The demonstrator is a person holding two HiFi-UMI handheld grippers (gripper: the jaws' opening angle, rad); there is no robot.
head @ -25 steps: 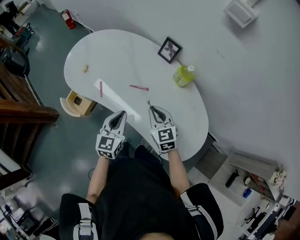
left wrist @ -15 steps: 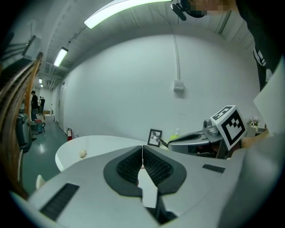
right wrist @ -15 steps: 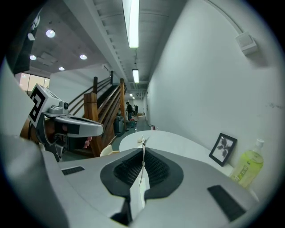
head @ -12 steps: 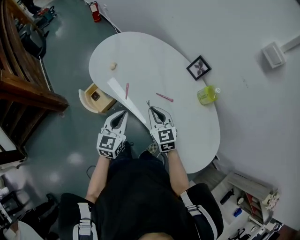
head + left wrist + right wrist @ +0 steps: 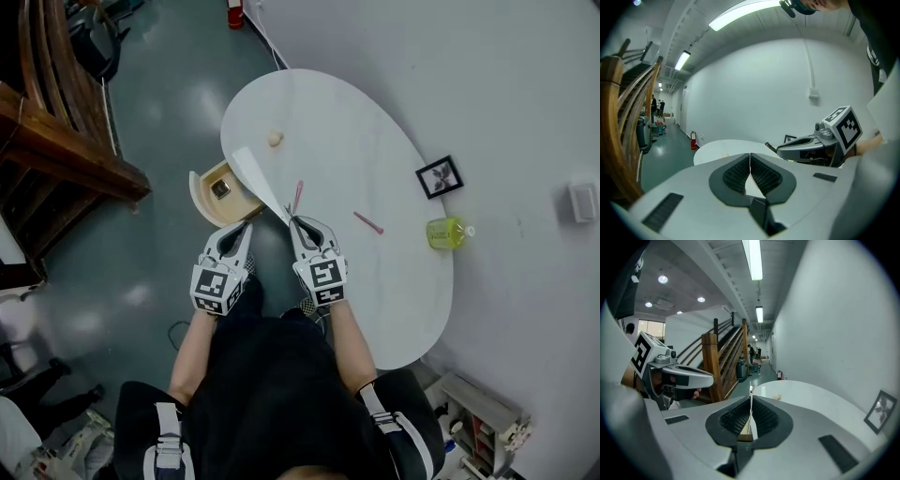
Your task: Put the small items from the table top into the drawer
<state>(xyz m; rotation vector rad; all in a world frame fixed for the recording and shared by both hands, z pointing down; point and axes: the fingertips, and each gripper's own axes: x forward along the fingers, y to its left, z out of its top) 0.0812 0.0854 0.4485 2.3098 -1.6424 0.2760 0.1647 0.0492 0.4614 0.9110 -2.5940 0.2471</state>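
Both grippers are clenched tight. The left gripper has its pads pinched together on nothing and hangs just off the table edge. The open wooden drawer sits right ahead of its fingertips, with a small dark thing inside. The right gripper is clamped on a thin pale sliver that pokes out past its tips; can't tell what it is. On the white table, a pink pen lies just beyond those tips. A second pink pen lies off to their right, and a small beige lump farther ahead.
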